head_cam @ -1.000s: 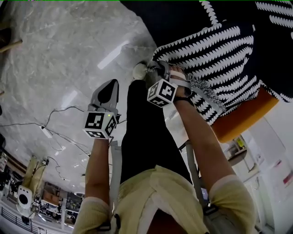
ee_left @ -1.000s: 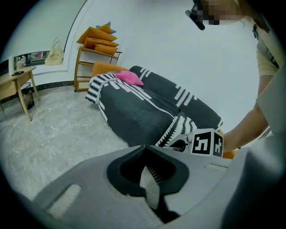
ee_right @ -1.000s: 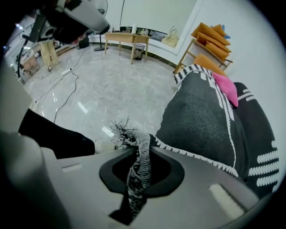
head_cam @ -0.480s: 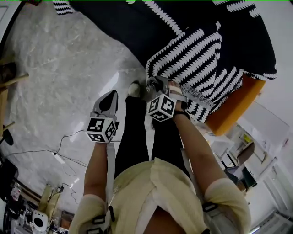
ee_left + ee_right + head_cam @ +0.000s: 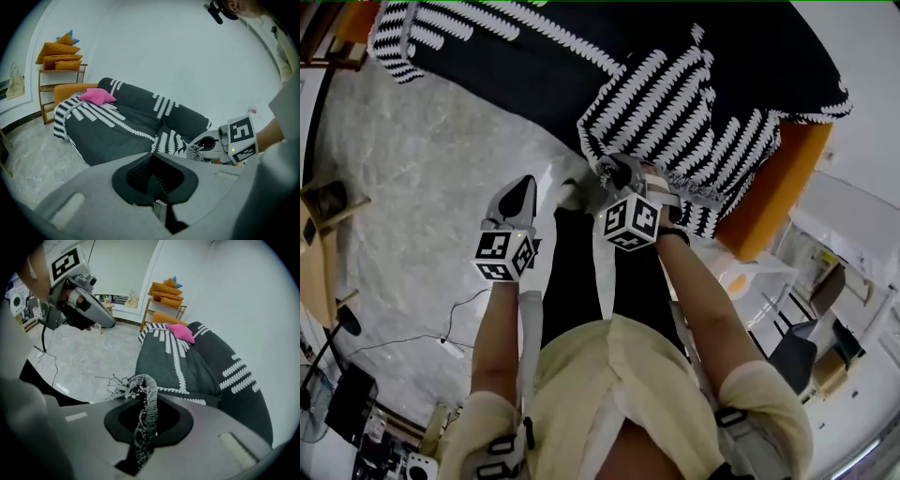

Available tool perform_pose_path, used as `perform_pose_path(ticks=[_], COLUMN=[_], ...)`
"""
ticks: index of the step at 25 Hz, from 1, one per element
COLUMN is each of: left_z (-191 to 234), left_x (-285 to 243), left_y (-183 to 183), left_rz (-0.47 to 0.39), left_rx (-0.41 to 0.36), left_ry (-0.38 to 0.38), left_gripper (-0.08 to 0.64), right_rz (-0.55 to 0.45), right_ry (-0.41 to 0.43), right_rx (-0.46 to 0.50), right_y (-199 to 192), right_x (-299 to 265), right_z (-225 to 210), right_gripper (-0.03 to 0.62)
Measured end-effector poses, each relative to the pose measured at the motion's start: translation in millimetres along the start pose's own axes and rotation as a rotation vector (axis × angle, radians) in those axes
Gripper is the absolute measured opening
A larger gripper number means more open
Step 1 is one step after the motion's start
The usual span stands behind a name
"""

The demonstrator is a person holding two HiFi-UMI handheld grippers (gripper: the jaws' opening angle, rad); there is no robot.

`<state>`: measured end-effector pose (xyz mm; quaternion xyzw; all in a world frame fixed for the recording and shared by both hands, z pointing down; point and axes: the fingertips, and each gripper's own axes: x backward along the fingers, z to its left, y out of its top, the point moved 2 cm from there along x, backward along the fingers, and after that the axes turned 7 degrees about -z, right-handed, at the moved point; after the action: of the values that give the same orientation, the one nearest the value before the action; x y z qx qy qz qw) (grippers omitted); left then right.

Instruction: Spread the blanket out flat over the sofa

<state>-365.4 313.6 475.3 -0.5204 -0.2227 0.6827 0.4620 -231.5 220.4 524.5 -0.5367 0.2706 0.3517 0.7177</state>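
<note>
Blanket (image 5: pixel 694 103) fringe in right claw (image 5: pixel 605 173), forearm outstretched, downward.

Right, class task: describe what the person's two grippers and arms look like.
Both the left gripper and right gripper are grey, tapered shells with black ribbed pads; each carries a white cube printed with black square markers. The person wears pale yellow short sleeves, and white straps wrap the right hand.

Bright, even light; fisheye edges seemingly soft, darkened.
</note>
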Motion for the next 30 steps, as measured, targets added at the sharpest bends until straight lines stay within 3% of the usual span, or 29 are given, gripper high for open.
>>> perform_pose_path(ticks=[8,21,30], left_z=[-60,-182,-245], left_x=[-43,-136,-179], left_y=[19,42,51], left_rz=[0.016,0.063,0.082], left_rx=[-0.045,-0.130,-0.183], left_ry=[-0.035,-0.159,-0.225], left_gripper=[0.003,0.003,0.003], right_rz=[-0.060,-0.081,-0.055], right_ry=[-0.076,-0.230,-0.358], right_rx=[-0.049,-0.150,-0.203], right_y=[-24,-110,-176], right_x=[41,113,152], right_z=[-68,-180,-248], right_gripper=[0.023,0.023,0.023])
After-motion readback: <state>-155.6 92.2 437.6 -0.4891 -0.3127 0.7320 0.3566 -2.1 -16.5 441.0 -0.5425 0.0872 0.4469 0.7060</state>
